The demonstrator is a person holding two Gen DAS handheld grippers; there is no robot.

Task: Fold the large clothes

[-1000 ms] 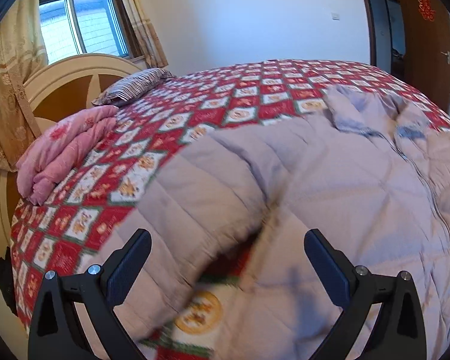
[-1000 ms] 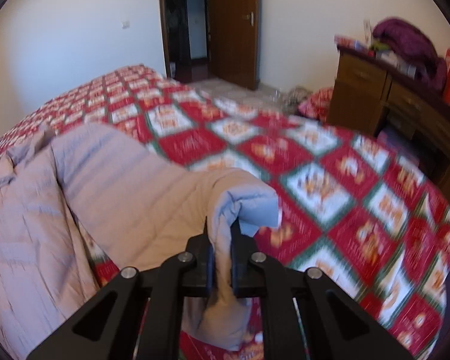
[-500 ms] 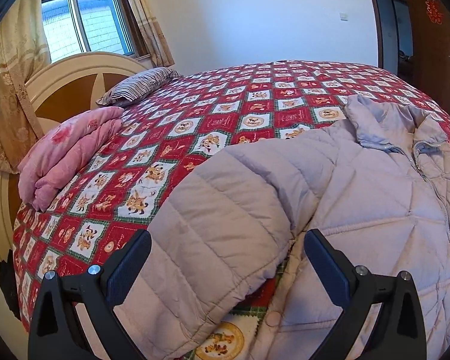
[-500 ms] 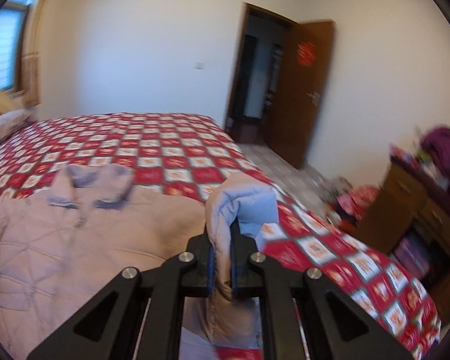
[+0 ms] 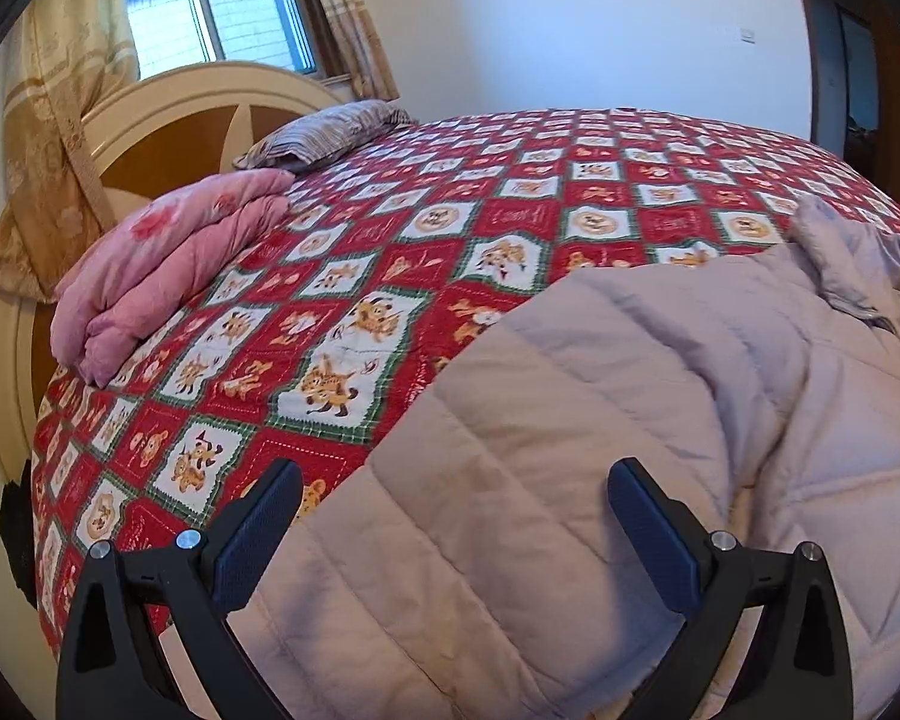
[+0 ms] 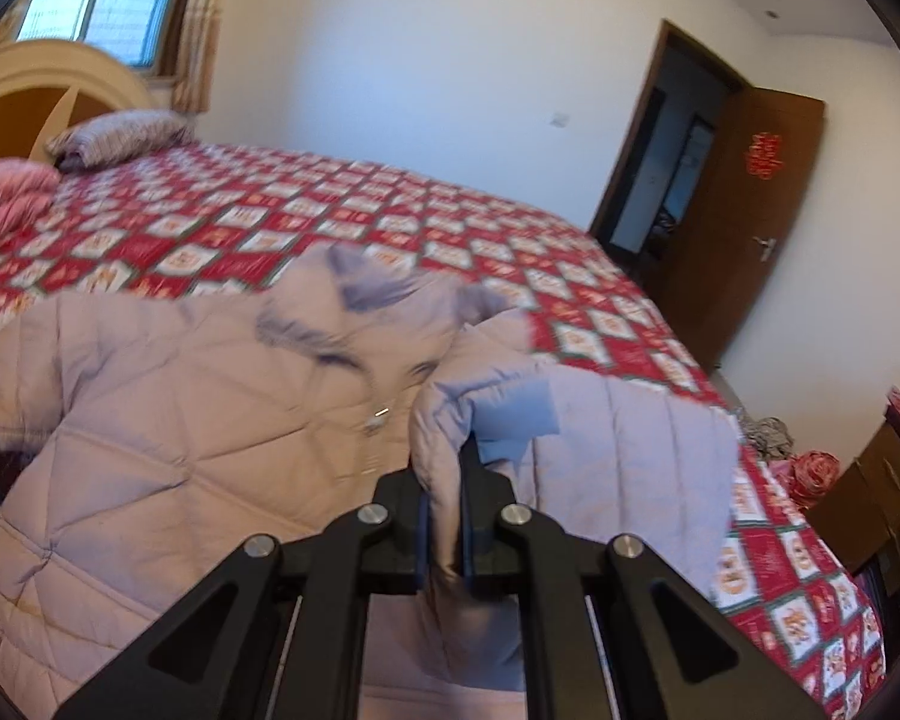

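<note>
We see the pale lilac quilted down jacket (image 6: 180,420) spread front-up on the red patchwork-quilted bed (image 6: 390,210); our right claw (image 6: 444,534) pinches its sleeve cuff (image 6: 570,438), the jacket's body lying leftward; our left claw (image 5: 450,534) gapes wide, empty, over the other sleeve (image 5: 510,450).

A pale lilac quilted puffer jacket (image 6: 168,420) lies front-up across the lower half of the frame, collar toward the centre, one sleeve (image 6: 600,438) lifted at centre right.
</note>
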